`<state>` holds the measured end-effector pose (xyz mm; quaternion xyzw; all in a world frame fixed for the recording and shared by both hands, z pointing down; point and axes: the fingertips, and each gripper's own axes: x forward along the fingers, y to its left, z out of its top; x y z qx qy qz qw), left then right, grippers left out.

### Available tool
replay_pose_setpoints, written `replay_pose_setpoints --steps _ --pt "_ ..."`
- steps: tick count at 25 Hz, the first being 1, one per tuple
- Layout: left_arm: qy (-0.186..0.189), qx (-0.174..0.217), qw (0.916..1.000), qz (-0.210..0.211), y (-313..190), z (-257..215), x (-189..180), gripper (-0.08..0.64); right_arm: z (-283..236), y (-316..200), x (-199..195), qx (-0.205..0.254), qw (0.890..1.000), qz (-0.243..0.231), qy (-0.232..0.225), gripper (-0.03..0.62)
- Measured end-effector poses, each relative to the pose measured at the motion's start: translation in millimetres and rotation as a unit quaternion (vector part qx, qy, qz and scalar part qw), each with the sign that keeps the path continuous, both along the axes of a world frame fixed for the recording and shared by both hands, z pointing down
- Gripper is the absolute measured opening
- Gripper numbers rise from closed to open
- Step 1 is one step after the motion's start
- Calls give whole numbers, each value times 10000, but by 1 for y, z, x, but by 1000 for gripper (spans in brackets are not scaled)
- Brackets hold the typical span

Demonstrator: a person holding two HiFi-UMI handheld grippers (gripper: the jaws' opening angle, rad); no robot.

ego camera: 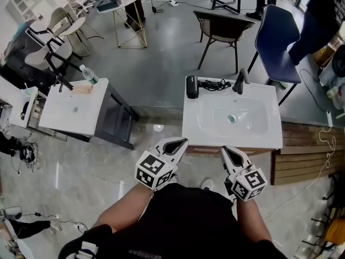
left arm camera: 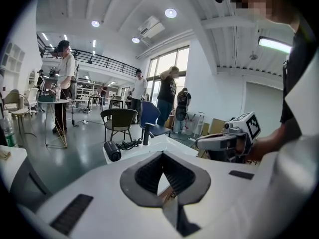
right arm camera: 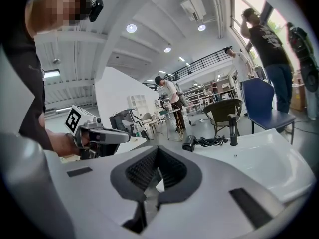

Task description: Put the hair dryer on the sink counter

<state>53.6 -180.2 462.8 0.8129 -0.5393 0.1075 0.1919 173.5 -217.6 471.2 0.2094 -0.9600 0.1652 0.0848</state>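
A black hair dryer (ego camera: 192, 87) lies on the back left corner of the white sink counter (ego camera: 195, 129), its coiled cord (ego camera: 215, 84) beside it and the black faucet (ego camera: 240, 81) to its right. It shows far off in the left gripper view (left arm camera: 112, 151) and in the right gripper view (right arm camera: 189, 143). My left gripper (ego camera: 180, 142) and right gripper (ego camera: 225, 151) hover side by side close to my body, in front of the counter's near edge. Both are shut and hold nothing (left arm camera: 163, 176) (right arm camera: 156, 171).
A second white sink cabinet (ego camera: 75, 109) with a water bottle (ego camera: 89, 74) stands to the left. Behind the counter are a wicker chair (ego camera: 221, 28) and a blue chair (ego camera: 277, 34). A wooden platform (ego camera: 302, 150) lies to the right. People stand in the background.
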Motion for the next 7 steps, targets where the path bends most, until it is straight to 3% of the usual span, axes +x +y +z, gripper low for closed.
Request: replay_pose_setpoints --steps 7 --pt "-10 2 10000 7 -3 3 2 0 4 -2 1 32 10000 -33 30 5"
